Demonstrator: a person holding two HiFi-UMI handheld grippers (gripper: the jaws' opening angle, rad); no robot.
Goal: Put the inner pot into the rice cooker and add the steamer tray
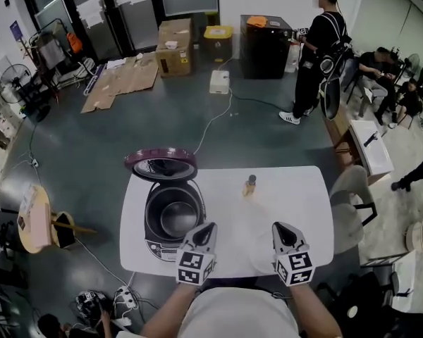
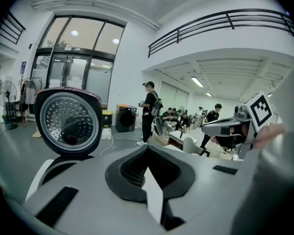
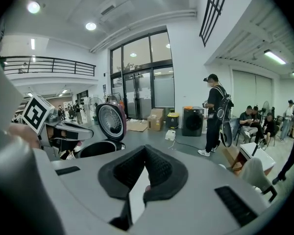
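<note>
Both your left gripper [image 1: 205, 229] and right gripper [image 1: 282, 229] are clenched empty over the near edge of the table [image 1: 268, 203], so open one before reaching; the rice cooker [image 1: 155, 248] stands open at the left edge, inner pot [image 1: 176, 220] seemingly seated already, steamer tray nowhere in view.

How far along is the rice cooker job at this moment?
Done: purple-lidded rice cooker stands open; a metal pot seems to sit inside. In hand: nothing, left gripper and right gripper are shut, empty. Left: steamer tray, not in view.
</note>
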